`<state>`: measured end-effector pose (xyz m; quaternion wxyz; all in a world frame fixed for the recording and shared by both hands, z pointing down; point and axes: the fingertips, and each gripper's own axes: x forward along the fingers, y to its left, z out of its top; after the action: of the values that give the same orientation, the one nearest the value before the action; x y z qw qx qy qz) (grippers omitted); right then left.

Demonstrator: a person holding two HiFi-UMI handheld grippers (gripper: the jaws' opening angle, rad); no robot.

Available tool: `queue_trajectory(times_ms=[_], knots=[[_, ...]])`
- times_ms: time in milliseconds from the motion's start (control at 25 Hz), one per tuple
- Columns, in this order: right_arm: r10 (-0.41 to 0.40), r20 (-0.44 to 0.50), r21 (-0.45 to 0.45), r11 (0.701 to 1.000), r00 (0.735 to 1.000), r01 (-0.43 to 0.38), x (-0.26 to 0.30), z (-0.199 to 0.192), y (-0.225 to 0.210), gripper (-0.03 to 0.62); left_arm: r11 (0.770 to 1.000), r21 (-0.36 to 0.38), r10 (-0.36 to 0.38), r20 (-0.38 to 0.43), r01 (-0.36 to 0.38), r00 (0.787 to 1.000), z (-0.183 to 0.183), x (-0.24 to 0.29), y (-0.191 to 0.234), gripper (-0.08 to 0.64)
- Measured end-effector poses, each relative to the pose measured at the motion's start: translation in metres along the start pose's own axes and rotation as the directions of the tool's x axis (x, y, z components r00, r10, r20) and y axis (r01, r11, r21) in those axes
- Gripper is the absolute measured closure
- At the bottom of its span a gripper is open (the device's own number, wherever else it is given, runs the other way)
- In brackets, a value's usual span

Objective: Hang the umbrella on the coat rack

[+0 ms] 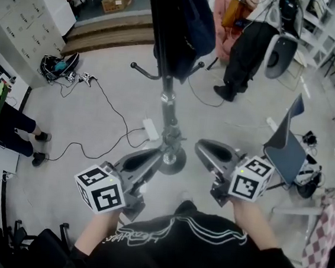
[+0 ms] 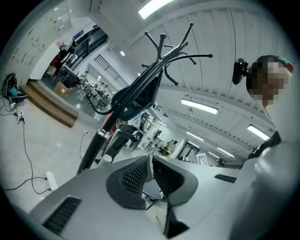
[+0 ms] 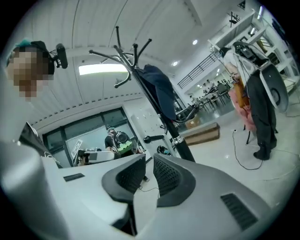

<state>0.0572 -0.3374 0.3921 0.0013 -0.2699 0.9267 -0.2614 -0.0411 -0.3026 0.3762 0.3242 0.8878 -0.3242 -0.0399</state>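
The black coat rack [image 1: 169, 110] stands on the floor straight ahead of me. A dark navy folded umbrella [image 1: 188, 25] hangs from its upper hooks, down along the pole. My left gripper [image 1: 153, 154] is low and left of the rack's base, shut with nothing in it. My right gripper [image 1: 205, 146] is right of the base. In the left gripper view the pads [image 2: 150, 161] meet, with the umbrella [image 2: 140, 93] and rack beyond. In the right gripper view the jaws [image 3: 149, 161] stand a narrow gap apart and empty, clear of the umbrella [image 3: 161, 93].
A person in dark trousers [image 1: 248, 49] stands behind the rack to the right. A blue chair [image 1: 286, 146] is at the right, and a power strip [image 1: 151, 129] with cables lies left of the pole. Another person's legs [image 1: 13, 126] show at the left edge.
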Motion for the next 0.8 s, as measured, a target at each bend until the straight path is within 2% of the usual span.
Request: queue_trajectory(times_ms=[240, 480, 600, 800], knots=[[0.037, 0.04, -0.068, 0.997, 0.999, -0.035, -0.021, -0.002, 0.061, 0.566, 0.997, 0.043, -0.068, 0.015, 0.067, 0.998, -0.002, -0.03, -0.039, 0.528], [0.192, 0.076, 0.022, 0.981, 0.978, -0.195, -0.032, -0.01, 0.12, 0.575, 0.99, 0.096, -0.103, 0.017, 0.101, 0.995, -0.011, -0.058, -0.068, 0.528], [0.185, 0.071, -0.014, 0.983, 0.98, -0.184, -0.033, -0.015, 0.136, 0.575, 0.988, 0.112, -0.11, 0.024, 0.107, 0.994, -0.01, -0.069, -0.074, 0.528], [0.184, 0.084, -0.017, 0.983, 0.979, -0.183, -0.035, -0.019, 0.151, 0.58, 0.987, 0.11, -0.119, 0.035, 0.114, 0.992, -0.011, -0.082, -0.077, 0.528]])
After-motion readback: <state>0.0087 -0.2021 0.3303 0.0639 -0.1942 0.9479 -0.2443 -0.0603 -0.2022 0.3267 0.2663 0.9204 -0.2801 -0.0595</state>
